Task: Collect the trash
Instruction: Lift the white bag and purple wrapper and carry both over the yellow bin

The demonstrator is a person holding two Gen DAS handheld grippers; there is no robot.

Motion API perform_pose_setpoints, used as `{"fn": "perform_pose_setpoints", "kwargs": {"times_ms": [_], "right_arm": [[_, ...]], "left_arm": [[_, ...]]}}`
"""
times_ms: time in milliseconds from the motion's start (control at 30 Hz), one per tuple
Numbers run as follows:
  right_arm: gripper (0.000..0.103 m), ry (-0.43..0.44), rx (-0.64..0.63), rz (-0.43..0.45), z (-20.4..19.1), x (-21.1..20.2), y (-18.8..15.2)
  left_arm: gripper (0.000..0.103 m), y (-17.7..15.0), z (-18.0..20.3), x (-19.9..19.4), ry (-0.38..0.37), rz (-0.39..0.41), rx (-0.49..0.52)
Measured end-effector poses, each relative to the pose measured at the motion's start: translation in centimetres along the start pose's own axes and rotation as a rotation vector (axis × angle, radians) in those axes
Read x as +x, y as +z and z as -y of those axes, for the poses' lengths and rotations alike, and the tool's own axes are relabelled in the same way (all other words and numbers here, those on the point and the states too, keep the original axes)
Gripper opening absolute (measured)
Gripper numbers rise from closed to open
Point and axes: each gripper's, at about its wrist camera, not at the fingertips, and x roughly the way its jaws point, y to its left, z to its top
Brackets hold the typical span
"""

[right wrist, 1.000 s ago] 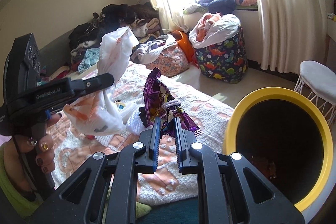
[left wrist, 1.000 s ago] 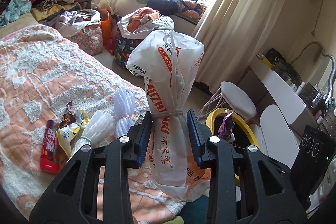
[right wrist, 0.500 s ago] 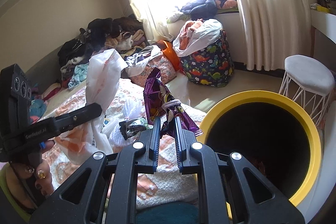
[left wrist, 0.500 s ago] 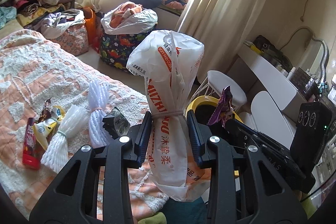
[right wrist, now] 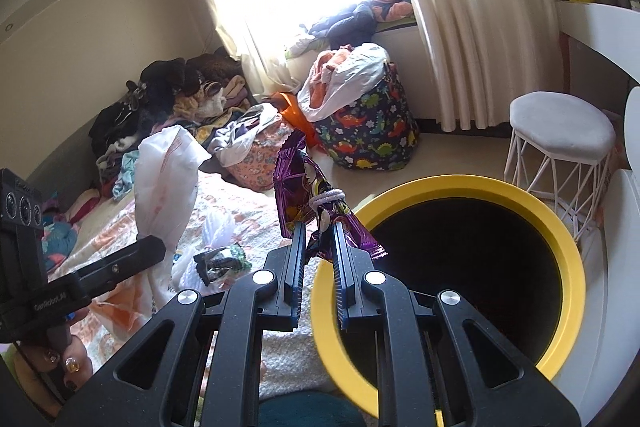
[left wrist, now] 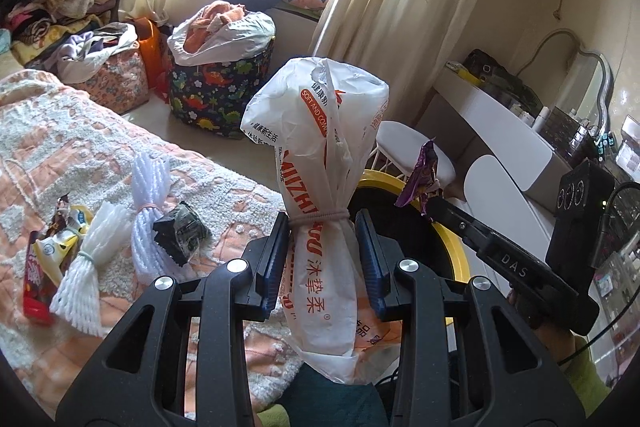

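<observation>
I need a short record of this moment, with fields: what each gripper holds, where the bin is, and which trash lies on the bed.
left gripper: shut on white plastic bag, tied with a band
right gripper: shut on purple wrapper, at the bin's rim
bin: yellow rim, dark inside, beside the bed
bed: two white foam nets, black wrapper, red packet
stool: white, behind the bin

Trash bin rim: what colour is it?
Yellow, around a black inside; the trash bin shows best in the right wrist view.
</observation>
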Motion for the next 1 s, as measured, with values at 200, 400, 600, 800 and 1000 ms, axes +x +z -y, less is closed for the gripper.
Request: {"fn": "perform_pose_setpoints", "kwargs": {"times_ms": [200, 400, 600, 800, 1000], "right_arm": [[0.013, -0.033, 0.026, 0.018, 1.6, -0.3, 0.3], [0.013, -0.053, 0.065, 0.032, 2.8, -0.8, 0.1], [0.013, -0.073, 0.106, 0.042, 4.2, -1.2, 0.0], [0.013, -0.093, 0.149, 0.049, 5.8, -1.4, -0.1], [0.013, -0.119, 0.185, 0.052, 7.2, -1.6, -0.2]], "left_arm": [[0.027, -0.2, 1.3, 0.8, -0.017, -0.016, 0.028], [0.027, -0.6, 2.5, 1.6, -0.034, -0.036, 0.057], [0.027, -1.0, 3.5, 2.5, -0.044, -0.055, 0.076], [0.027, -1.5, 4.6, 3.6, -0.053, -0.078, 0.099], [0.027, -1.9, 5.6, 4.8, -0.069, -0.101, 0.119]]}}
